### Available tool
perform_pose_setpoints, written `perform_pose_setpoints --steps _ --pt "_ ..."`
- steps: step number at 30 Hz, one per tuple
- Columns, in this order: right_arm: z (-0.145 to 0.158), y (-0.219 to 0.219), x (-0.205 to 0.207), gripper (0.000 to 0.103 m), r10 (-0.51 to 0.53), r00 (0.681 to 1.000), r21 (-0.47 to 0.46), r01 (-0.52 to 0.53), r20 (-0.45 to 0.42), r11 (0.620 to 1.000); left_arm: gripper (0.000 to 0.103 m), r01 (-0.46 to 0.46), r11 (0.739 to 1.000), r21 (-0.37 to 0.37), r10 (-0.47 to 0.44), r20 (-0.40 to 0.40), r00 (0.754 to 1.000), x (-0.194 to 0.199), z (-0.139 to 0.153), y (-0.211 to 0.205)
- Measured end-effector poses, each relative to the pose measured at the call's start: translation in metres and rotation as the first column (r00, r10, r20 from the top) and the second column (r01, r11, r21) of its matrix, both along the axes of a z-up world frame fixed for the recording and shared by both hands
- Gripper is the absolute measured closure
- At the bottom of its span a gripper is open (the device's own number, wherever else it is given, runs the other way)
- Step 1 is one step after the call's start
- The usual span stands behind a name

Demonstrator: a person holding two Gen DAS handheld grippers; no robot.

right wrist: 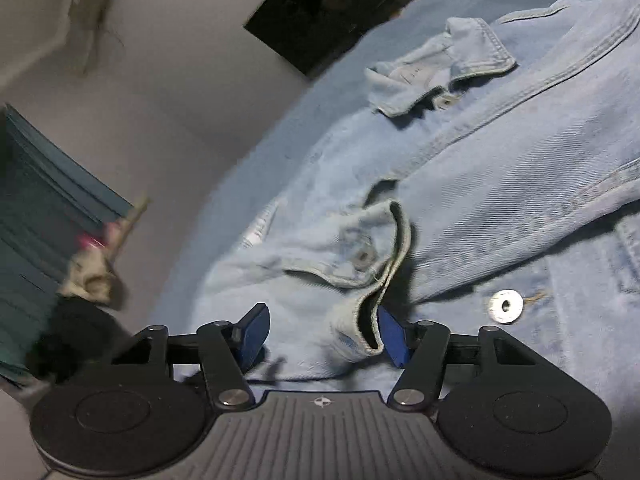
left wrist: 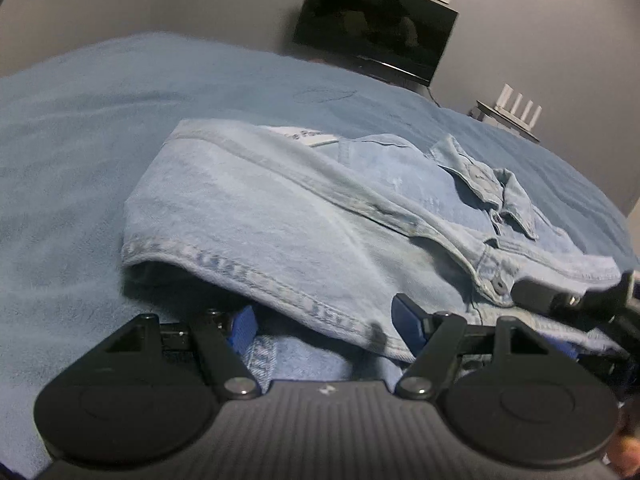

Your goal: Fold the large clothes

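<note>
A light-blue denim jacket (left wrist: 304,216) lay partly folded on a bed covered by a blue blanket (left wrist: 80,152), its collar (left wrist: 508,196) and a white neck label (left wrist: 308,136) turned toward the far side. The left gripper (left wrist: 326,328) sat low at the near edge of the garment, its jaws standing apart; the stitched hem (left wrist: 256,276) draped across the gap between the blue pads (left wrist: 244,328), which did not press on it. At the right edge of that view the tip of the right gripper (left wrist: 560,300) reached in over the jacket's button placket.

Seen from the right wrist, the right gripper (right wrist: 320,332) also stood with jaws parted, a cuffed sleeve end (right wrist: 360,328) lying between the blue pads (right wrist: 252,332). The cuff rested against the inner face of the right-hand pad, while the other pad stood clear of the cloth (whether the fabric was truly pinched could not be told, though the gap suggested it was loose). A metal button (right wrist: 506,306) shone on the jacket front just beyond that pad, and the collar (right wrist: 444,68) lay farther off.

Behind the bed, a dark television screen (left wrist: 372,24) stood against the grey wall, with a white router (left wrist: 516,110) and its upright antennas nearby. A blurred bundle of cloth (right wrist: 90,276) appeared at the left of the right-wrist view.
</note>
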State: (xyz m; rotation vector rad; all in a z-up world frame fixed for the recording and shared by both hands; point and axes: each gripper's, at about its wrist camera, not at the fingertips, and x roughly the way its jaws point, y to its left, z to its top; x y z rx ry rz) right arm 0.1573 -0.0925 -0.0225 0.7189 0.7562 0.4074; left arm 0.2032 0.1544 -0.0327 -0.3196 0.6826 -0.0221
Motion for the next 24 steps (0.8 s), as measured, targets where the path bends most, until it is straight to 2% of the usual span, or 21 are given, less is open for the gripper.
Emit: perform_pose_setpoints --steps 2,3,6,8,10,11,14,15,17,19,22,24 --pt "-0.006 0.004 0.008 0.040 -0.025 0.997 -0.086 0.019 -0.068 0.996 0.034 -0.015 0.999 -0.040 0.015 -0.011 1.000 0.001 -0.002 0.005" --pt "-0.008 0.008 0.010 0.043 -0.023 0.997 -0.102 0.016 -0.071 0.995 0.034 -0.020 0.998 -0.052 0.019 -0.016 1.000 0.001 -0.002 0.006" --pt "-0.007 0.015 0.010 0.041 -0.011 0.999 -0.116 0.005 -0.051 0.993 0.034 -0.028 0.998 -0.054 0.027 -0.020 0.999 0.002 -0.002 0.008" --pt "-0.005 0.021 0.013 0.044 0.019 0.998 -0.074 -0.023 -0.054 0.997 0.034 -0.031 0.998 -0.051 0.030 -0.027 0.999 0.003 -0.003 0.008" --pt "0.002 0.027 0.011 0.072 0.022 0.999 -0.090 -0.025 -0.027 0.996 0.034 -0.035 0.998 -0.056 0.033 -0.031 0.999 0.004 -0.004 0.008" --pt "0.006 0.031 0.010 0.075 0.026 1.000 -0.113 -0.026 -0.002 0.993 0.034 -0.034 0.998 -0.055 0.033 -0.033 0.999 0.004 -0.004 0.008" --pt "0.005 0.033 0.013 0.073 0.006 1.000 -0.121 -0.009 -0.019 0.993 0.034 -0.034 0.998 -0.051 0.032 -0.034 0.999 0.005 -0.004 0.007" --pt "0.002 0.028 0.011 0.070 -0.005 0.999 -0.112 0.001 -0.036 0.994 0.034 -0.033 0.998 -0.048 0.031 -0.034 0.999 0.005 -0.005 0.006" --pt "-0.001 0.023 0.010 0.072 -0.015 0.999 -0.080 0.012 -0.046 0.997 0.034 -0.031 0.999 -0.043 0.030 -0.034 0.999 0.005 -0.005 0.005" --pt "0.015 0.028 0.003 0.084 -0.016 0.999 -0.153 0.022 0.041 0.988 0.034 -0.029 0.999 -0.041 0.028 -0.026 0.999 0.005 -0.003 0.004" --pt "0.039 0.029 -0.006 0.088 -0.015 0.988 -0.232 0.051 0.152 0.971 0.030 0.000 1.000 -0.025 0.000 0.026 1.000 0.001 0.004 0.000" --pt "0.057 0.023 -0.004 0.088 -0.040 0.980 -0.242 0.088 0.194 0.966 0.030 0.023 1.000 -0.019 -0.022 0.056 0.998 -0.001 0.009 -0.004"
